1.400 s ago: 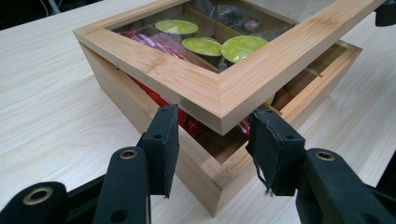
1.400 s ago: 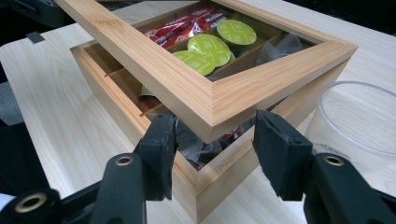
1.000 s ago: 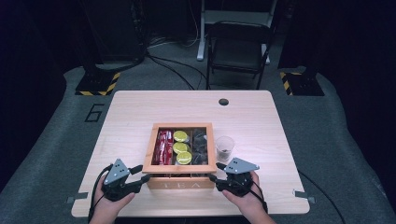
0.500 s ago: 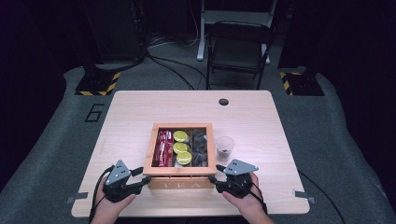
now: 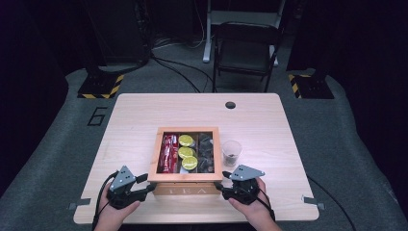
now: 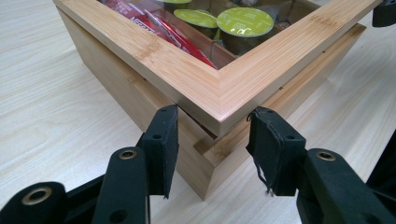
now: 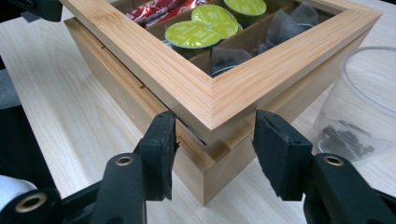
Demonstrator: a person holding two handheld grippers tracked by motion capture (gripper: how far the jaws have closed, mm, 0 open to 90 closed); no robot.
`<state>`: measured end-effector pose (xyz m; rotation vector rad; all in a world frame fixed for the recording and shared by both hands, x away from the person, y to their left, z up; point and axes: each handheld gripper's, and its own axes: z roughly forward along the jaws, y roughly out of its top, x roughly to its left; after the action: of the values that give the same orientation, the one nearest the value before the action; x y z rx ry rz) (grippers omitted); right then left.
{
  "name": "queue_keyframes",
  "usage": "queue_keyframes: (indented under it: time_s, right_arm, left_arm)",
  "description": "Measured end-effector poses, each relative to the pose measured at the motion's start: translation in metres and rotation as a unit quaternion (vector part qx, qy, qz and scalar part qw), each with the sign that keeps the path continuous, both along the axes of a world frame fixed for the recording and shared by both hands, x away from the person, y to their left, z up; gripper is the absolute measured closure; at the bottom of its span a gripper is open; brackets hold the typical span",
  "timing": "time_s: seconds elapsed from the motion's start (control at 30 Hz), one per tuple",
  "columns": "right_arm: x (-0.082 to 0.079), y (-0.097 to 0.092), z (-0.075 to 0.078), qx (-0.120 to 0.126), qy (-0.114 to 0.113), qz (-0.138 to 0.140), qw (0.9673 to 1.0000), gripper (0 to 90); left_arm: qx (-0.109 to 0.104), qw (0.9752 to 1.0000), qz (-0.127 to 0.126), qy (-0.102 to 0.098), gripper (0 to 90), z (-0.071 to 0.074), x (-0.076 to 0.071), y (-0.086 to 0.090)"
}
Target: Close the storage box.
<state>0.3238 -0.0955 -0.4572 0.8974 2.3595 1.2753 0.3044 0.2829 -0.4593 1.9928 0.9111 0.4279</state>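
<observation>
We have the wooden tea box (image 5: 184, 155) at the table's six o'clock edge, lid only a crack above its base, so the opening is barely begun. Our left gripper (image 6: 212, 140), jaws just widened, and right gripper (image 7: 215, 144) each straddle a near lid corner, pads spread, not pressing. A plastic cup (image 5: 231, 153) stands at the box's three o'clock. The pale wood table (image 5: 144, 115) sits on grey carpet in a dark room.
</observation>
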Motion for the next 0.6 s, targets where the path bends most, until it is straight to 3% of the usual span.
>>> queue_keyframes:
  time_s: [0.27, 0.4, 0.43, 0.53, 0.6]
  right_arm:
    - [0.0006, 0.0009, -0.0011, -0.01, 0.007, 0.001, 0.9999, 48.9]
    - [0.0006, 0.0045, -0.0052, -0.038, 0.006, 0.005, 0.9992, 48.1]
    - [0.0001, 0.0052, -0.0059, -0.041, 0.009, 0.009, 0.9991, 43.3]
    - [-0.0013, 0.0055, -0.0013, -0.011, -0.003, 0.004, 0.9999, 40.2]
    - [-0.0009, 0.0053, 0.0001, -0.005, -0.004, 0.009, 0.9999, 40.0]
  left_arm:
    - [-0.007, 1.0, -0.003, 0.005, 45.0, 0.0006, 0.0001, 0.0007]
    - [-0.011, 0.9999, 0.004, 0.001, 42.4, 0.0019, 0.0016, 0.0026]
    - [-0.012, 0.9999, 0.003, 0.003, 41.7, 0.0013, 0.0016, 0.0029]
    - [-0.012, 0.9999, 0.008, 0.003, 40.0, -0.0003, 0.0018, 0.003]
    - [-0.012, 0.9999, 0.007, 0.007, 39.3, -0.0004, 0.0023, 0.003]
